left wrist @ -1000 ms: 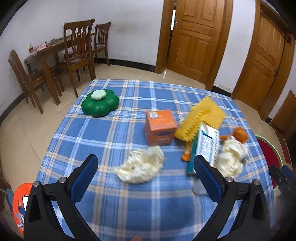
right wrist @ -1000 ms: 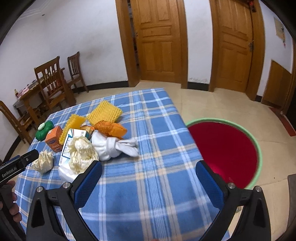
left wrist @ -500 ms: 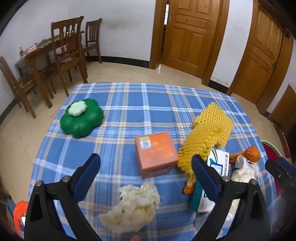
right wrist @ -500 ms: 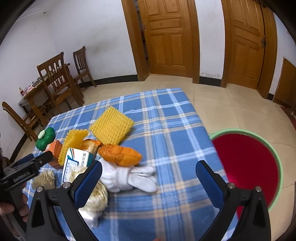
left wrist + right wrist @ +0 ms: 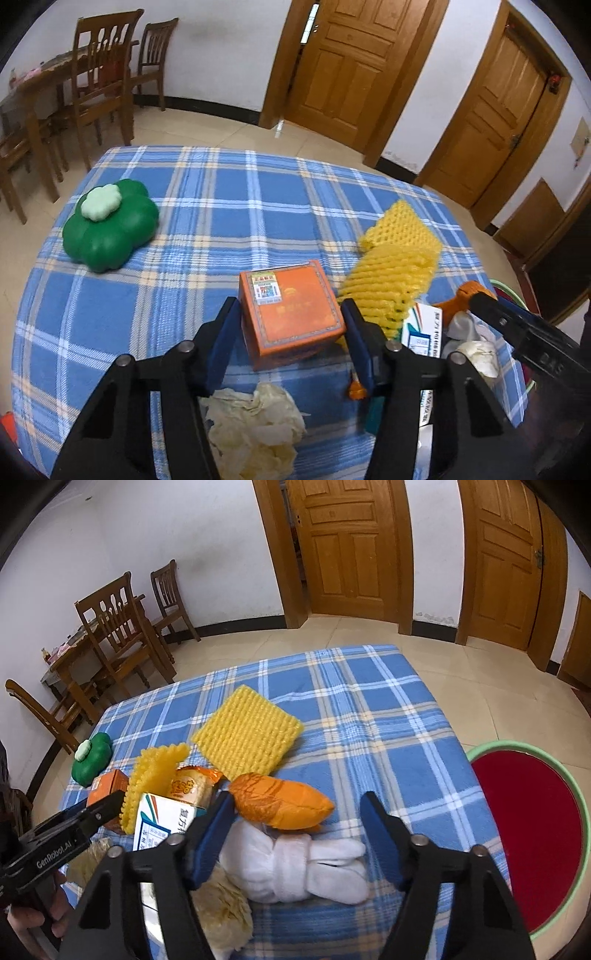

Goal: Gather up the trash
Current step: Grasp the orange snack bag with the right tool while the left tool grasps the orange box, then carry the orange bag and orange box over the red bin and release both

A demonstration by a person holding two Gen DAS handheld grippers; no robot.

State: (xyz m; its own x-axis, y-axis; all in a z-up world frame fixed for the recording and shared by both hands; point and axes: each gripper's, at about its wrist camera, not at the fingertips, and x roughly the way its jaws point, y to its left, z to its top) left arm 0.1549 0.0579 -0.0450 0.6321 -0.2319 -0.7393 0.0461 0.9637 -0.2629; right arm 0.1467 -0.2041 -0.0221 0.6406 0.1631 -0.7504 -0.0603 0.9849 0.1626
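Note:
An orange box [image 5: 291,310] stands on the blue plaid tablecloth [image 5: 229,206]. My left gripper [image 5: 290,306] has its jaws closing on the box, and both pads touch its sides. A crumpled paper wad [image 5: 255,424] lies below the fingers. My right gripper [image 5: 297,799] is closing around a white plush bundle [image 5: 295,864] that lies between its fingers; the pads do not visibly press it. An orange plush carrot [image 5: 280,805] rests against the bundle's far side. Yellow foam nets [image 5: 247,734], a snack bag [image 5: 188,790] and a white carton [image 5: 162,819] lie to the left.
A red basin with a green rim [image 5: 528,834] sits on the floor right of the table. A green flower-shaped container [image 5: 109,225] stands at the table's left. The left gripper [image 5: 74,834] shows in the right wrist view. Wooden chairs [image 5: 103,74] and doors stand behind.
Both grippers moved forward over the table and narrowed their jaws. The left one passed the paper wad and came around the orange box. The right one came around the white bundle.

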